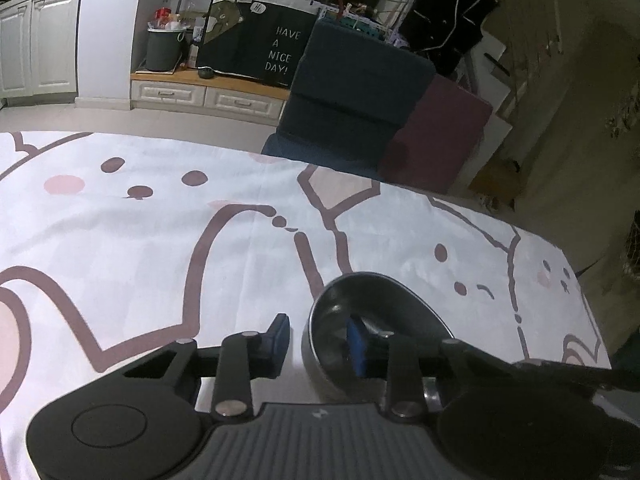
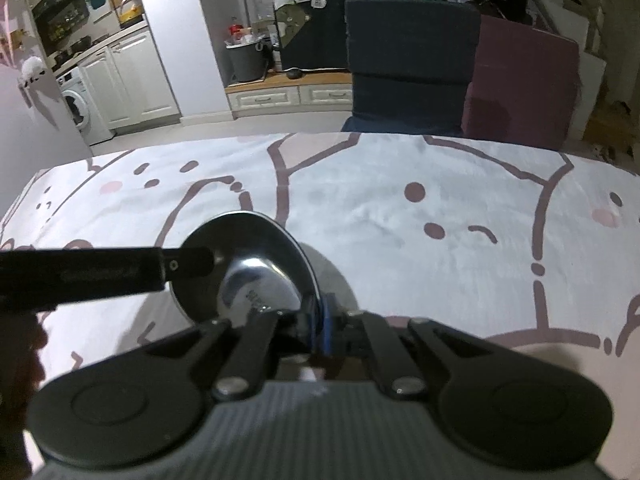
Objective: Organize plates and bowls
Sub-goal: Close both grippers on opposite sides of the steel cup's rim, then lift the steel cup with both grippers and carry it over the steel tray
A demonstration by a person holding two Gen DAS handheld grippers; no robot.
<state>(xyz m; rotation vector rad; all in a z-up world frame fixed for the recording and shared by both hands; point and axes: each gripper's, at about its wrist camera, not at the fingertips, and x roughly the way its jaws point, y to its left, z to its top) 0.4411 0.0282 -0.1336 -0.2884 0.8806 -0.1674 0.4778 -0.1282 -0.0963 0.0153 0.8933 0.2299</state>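
A shiny metal bowl rests on the cartoon-print tablecloth near the front right. My left gripper is open and straddles the bowl's left wall: one blue pad is outside, the other inside. In the right wrist view the same bowl is tilted, and my right gripper is shut on its right rim. The left gripper's black finger reaches in from the left to the bowl's far rim. No plates are in view.
A dark blue chair and a maroon chair stand at the table's far edge. Behind them are a low wooden cabinet with a grey bin, white kitchen cupboards and a washing machine.
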